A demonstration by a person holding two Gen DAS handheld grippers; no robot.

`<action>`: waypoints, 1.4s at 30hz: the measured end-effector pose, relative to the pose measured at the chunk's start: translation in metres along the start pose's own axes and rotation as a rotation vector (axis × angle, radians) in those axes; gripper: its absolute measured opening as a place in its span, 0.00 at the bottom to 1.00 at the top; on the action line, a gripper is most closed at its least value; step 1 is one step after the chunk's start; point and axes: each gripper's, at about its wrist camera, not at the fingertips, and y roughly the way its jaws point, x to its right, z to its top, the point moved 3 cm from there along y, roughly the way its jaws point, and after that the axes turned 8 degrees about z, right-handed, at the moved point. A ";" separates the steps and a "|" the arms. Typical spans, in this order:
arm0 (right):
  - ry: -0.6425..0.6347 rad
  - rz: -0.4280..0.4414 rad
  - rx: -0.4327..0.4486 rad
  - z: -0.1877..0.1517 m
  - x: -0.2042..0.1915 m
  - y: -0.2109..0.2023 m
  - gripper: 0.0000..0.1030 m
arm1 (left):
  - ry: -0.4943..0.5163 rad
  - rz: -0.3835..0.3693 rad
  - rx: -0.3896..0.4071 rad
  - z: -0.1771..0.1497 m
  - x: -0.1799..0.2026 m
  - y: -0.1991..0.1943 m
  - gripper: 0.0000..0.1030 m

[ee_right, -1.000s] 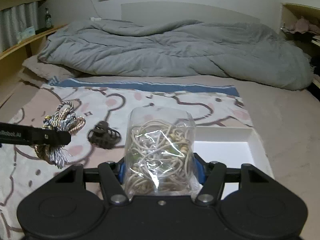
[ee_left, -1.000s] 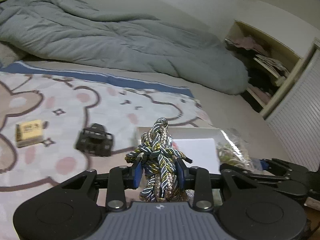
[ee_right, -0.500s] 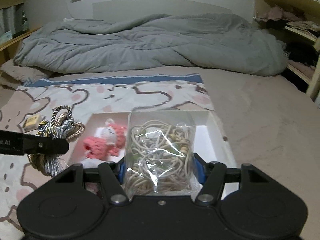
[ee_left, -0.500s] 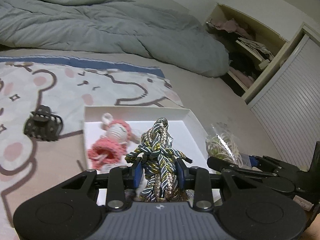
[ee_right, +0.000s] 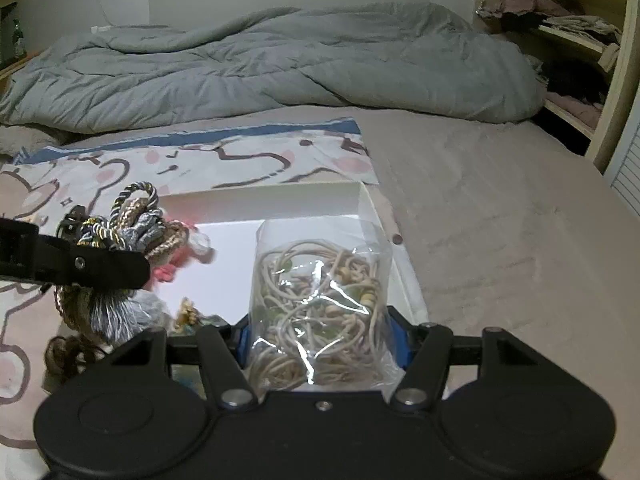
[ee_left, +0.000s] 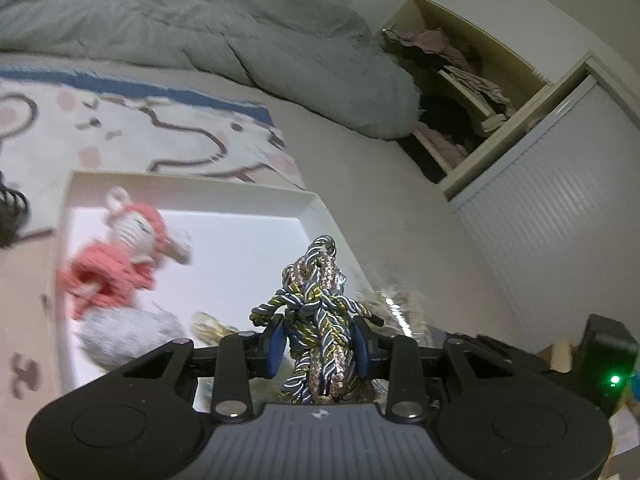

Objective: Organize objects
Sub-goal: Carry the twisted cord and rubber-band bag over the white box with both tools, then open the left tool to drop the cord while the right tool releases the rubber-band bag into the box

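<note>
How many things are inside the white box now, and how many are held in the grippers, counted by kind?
Knitted pink doll, in the white box: 1
Grey fluffy item, in the box: 1
Small yellowish item, in the box, too blurred to name: 1
Braided cord bundle, held in the left gripper: 1
Clear bag of beige cords, held in the right gripper: 1
Total: 5

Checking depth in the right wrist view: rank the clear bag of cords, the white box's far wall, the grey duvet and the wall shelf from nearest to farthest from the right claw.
1. Clear bag of cords: clamped in the right claw.
2. White box's far wall: just ahead, on the bed.
3. Grey duvet: heaped across the far end of the bed.
4. Wall shelf: upper right, beyond the duvet's end.
</note>
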 end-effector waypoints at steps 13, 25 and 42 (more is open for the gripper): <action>0.065 -0.009 -0.002 -0.013 0.027 0.004 0.61 | -0.183 -0.224 -0.069 -0.026 -0.005 0.055 0.35; 0.090 -0.002 -0.012 -0.017 0.035 0.009 0.74 | -0.156 -0.137 -0.104 -0.031 -0.015 0.064 0.65; 0.140 0.009 0.022 -0.012 0.035 -0.008 0.62 | 0.073 0.043 -0.185 -0.045 -0.018 0.060 0.58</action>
